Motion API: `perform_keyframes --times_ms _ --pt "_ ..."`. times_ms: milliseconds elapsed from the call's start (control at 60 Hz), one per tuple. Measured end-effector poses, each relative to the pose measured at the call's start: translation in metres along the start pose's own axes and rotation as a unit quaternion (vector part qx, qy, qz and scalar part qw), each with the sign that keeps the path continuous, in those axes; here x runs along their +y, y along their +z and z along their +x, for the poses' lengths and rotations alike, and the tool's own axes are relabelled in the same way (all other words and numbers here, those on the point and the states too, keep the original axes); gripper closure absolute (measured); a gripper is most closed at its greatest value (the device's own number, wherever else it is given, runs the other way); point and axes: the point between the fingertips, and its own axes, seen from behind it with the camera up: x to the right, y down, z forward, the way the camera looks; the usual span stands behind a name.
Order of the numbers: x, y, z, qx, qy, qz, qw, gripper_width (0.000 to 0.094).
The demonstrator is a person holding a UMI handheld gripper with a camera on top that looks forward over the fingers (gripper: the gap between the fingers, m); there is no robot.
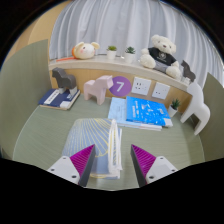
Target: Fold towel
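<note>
The tongs stand wide apart over a pale green counter, their purple pads showing on the inner faces, and nothing is pressed between them. The towel, pale with faint stripes and lying fairly flat, rests on the counter at twelve o'clock from the tongs, its near edge reaching down between the two fingers with a gap on each side. Going from the left, at ten o'clock a blue and white object lies near the counter's far edge. Next to it, at eleven o'clock, a small pinkish stool-like piece stands just beside a purple disc marked with a 7. At one o'clock a blue and white packet lies flat, just beyond the towel's far right corner. Farther back, a ledge carries a cream plush toy, a small plant and a white plush bear, in front of a curtain.
</note>
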Motion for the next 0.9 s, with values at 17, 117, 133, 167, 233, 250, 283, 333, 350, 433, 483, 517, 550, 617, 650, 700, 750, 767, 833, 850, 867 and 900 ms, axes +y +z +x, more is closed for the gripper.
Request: perform_keyframes --times_ms 17,117,133,167,233,250,283,333,350,433,483,517,550,617,650,700,750,767,833,850,867,900 --pt "-0.005 -0.006 0.0 -0.001 0.003 0.004 1.0 0.0217" --pt "-0.031 -0.047 -0.001 -0.005 0.006 0.031 0.999 0.019" --pt "-0.035 -0.055 -0.001 -0.004 0.004 0.037 0.999 0.0191" --pt "-0.043 -0.07 0.0 -0.003 0.001 0.046 0.999 0.019" --pt "-0.053 -0.103 0.0 0.0 -0.005 0.06 0.998 0.0191" --pt "-0.055 -0.111 0.0 0.0 -0.006 0.063 0.998 0.0191" --pt "-0.058 -0.127 0.0 0.003 -0.006 0.071 0.997 0.0192" --pt "-0.059 -0.15 -0.002 0.004 -0.004 0.081 0.997 0.0193" --pt "-0.06 -0.158 -0.002 0.004 -0.002 0.085 0.996 0.0192" --pt "-0.056 -0.192 -0.005 0.009 0.017 0.099 0.995 0.0193" --pt "-0.05 -0.21 -0.007 0.01 0.027 0.104 0.994 0.0193" --pt "-0.044 -0.222 -0.009 0.013 0.034 0.108 0.993 0.0193" --pt "-0.038 -0.232 -0.008 0.018 0.041 0.113 0.993 0.0193" --pt "-0.025 -0.252 -0.009 0.024 0.054 0.115 0.992 0.0191" --pt "-0.021 -0.262 -0.011 0.024 0.06 0.12 0.991 0.0191" --pt "-0.011 -0.273 -0.014 0.024 0.066 0.123 0.99 0.0193" --pt "-0.001 -0.283 -0.013 0.03 0.064 0.12 0.99 0.0194" --pt "0.002 -0.286 -0.013 0.032 0.063 0.119 0.99 0.0192" --pt "0.012 -0.295 -0.015 0.039 0.062 0.112 0.991 0.0191" --pt "0.014 -0.297 -0.016 0.038 0.063 0.112 0.991 0.0191" --pt "0.015 -0.299 -0.017 0.037 0.063 0.112 0.991 0.0191" --pt "0.017 -0.302 -0.02 0.034 0.064 0.113 0.991 0.0192"
